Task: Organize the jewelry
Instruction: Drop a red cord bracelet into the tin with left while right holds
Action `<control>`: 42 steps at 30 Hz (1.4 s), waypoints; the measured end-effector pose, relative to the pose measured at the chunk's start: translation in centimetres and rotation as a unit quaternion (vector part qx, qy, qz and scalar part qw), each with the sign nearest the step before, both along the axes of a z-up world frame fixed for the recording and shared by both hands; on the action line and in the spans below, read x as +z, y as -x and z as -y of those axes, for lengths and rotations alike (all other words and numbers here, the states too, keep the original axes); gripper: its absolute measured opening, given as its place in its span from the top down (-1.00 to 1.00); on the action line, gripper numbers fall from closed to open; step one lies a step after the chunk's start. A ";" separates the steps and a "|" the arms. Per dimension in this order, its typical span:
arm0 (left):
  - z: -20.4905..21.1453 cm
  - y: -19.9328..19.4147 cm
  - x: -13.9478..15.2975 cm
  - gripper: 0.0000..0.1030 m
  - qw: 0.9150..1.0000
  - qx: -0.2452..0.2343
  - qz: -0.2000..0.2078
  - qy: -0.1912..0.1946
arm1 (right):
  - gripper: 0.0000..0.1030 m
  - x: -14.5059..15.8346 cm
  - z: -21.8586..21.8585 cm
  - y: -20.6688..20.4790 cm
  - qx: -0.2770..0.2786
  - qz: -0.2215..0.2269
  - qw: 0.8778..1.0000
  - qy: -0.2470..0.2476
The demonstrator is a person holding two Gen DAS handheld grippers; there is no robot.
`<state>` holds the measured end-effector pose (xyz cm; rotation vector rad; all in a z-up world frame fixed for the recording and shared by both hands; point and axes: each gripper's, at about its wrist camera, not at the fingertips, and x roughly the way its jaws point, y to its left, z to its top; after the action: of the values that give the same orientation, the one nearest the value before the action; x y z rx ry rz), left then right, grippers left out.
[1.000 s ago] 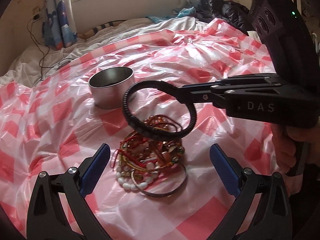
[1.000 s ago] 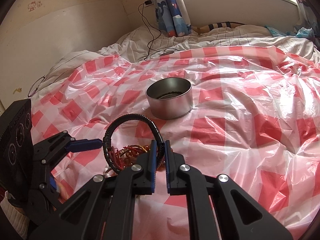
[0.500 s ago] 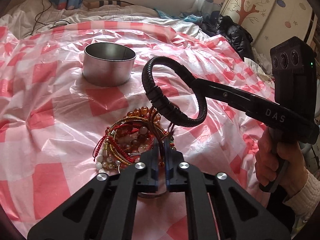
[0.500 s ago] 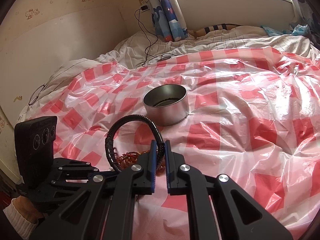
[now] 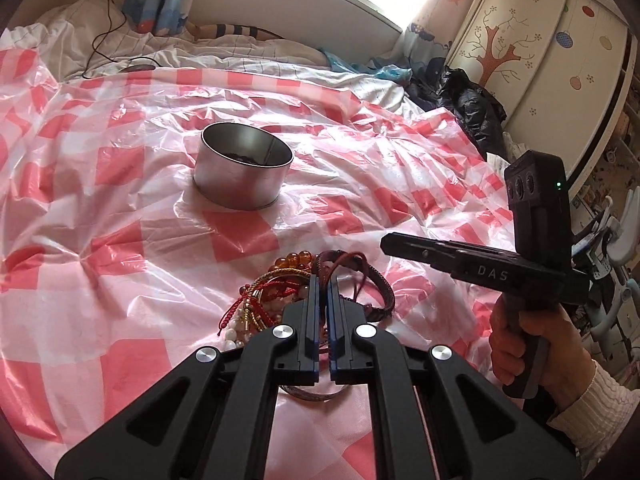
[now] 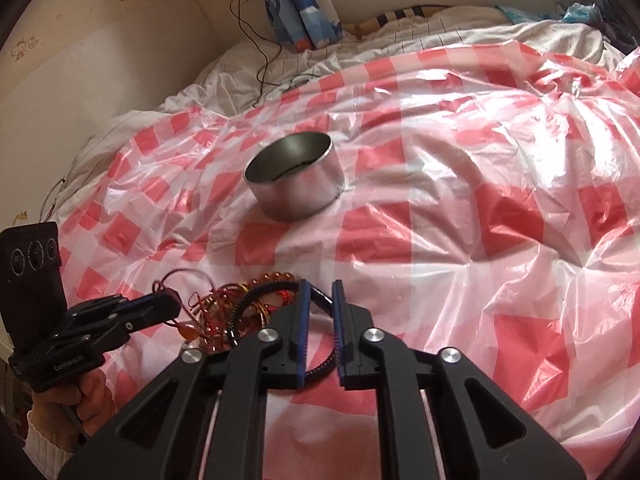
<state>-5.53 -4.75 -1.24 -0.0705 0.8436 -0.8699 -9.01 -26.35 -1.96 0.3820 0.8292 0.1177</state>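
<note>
A heap of bracelets (image 5: 276,304) lies on the red-checked plastic sheet (image 5: 120,264); it also shows in the right wrist view (image 6: 224,312). My left gripper (image 5: 323,280) is shut on a brown leather cord bracelet (image 5: 360,276) and holds it just above the heap. My right gripper (image 6: 319,292) has its jaws slightly apart, and the black braided bracelet (image 6: 256,300) lies loose under it on the heap. A round metal tin (image 5: 242,170) stands beyond the heap; it also shows in the right wrist view (image 6: 296,180).
The sheet covers a bed with rumpled white bedding (image 5: 180,56) at the far side. A black cable (image 6: 260,52) trails from the wall. A dark jacket (image 5: 472,104) and a wardrobe (image 5: 540,60) stand at the right.
My right gripper has opened a little and the black braided bracelet has dropped from the air onto the heap. My left gripper, shut half a second ago, now holds up a brown cord bracelet.
</note>
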 end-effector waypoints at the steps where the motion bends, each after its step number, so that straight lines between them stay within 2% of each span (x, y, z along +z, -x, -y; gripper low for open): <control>1: 0.1 0.1 0.0 0.95 1.000 -0.001 0.002 -0.002 | 0.08 -0.3 0.0 -0.1 0.001 -0.009 1.000 -0.003; 2: 0.2 0.1 0.1 0.94 1.000 -0.003 0.003 -0.004 | -0.01 -0.5 -0.1 -0.1 -0.003 -0.010 1.000 0.002; 5: 0.2 0.2 0.1 0.94 1.000 -0.004 0.005 -0.003 | 0.03 -1.2 -1.1 -0.4 0.011 -0.024 0.999 0.024; 7: 0.0 0.1 0.2 0.94 1.000 -0.001 0.005 -0.002 | 0.16 -1.9 -1.9 -0.8 0.016 -0.040 0.997 0.062; 8: 0.0 0.1 0.2 0.94 1.000 0.000 0.004 0.000 | 0.31 -2.3 -2.4 -1.0 0.020 -0.047 0.995 0.086; 9: -0.1 0.1 0.2 0.94 1.000 0.002 0.004 0.001 | 0.59 -2.6 -2.9 -1.1 0.022 -0.051 0.993 0.106; 10: -0.2 0.1 0.3 0.94 1.000 0.003 0.005 0.001 | 0.72 -2.8 -3.2 -1.2 0.027 -0.053 0.991 0.123; 12: -0.3 0.0 0.4 0.94 1.000 0.005 0.005 0.004 | 0.83 -2.8 -3.6 -1.0 0.029 -0.047 0.988 0.141; 15: -0.5 0.0 0.5 0.94 1.000 0.008 0.005 0.008 | 0.84 -2.1 -2.9 -0.5 0.021 -0.029 0.992 0.122; 20: -0.8 -0.1 0.7 0.94 1.000 0.008 0.000 0.021 | 0.84 -0.8 -0.1 -0.2 -0.008 -0.002 1.000 0.025; 27: -0.1 0.0 2.4 0.94 1.000 0.002 0.024 0.015 | 0.84 0.1 2.1 -0.1 -0.037 0.023 0.997 -0.057; 31: 0.4 -1.3 4.3 0.94 0.999 0.002 0.037 0.018 | 0.84 1.6 3.3 -0.9 -0.046 0.041 0.996 -0.064; 36: 2.0 -5.1 6.3 0.94 0.998 0.008 0.052 0.016 | 0.84 3.1 4.3 -4.4 -0.052 0.060 0.995 -0.061; 39: 2.9 -8.2 6.6 0.94 0.998 0.022 0.049 0.020 | 0.84 3.9 4.3 -6.6 -0.054 0.071 0.995 -0.043; 42: 3.9 -11.1 6.2 0.94 0.998 0.034 0.039 0.021 | 0.84 3.9 5.0 -8.4 -0.054 0.075 0.995 -0.046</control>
<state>5.52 -8.67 4.92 -0.1010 0.7470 -0.8208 -0.57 -31.31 1.93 0.4974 0.6552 0.0817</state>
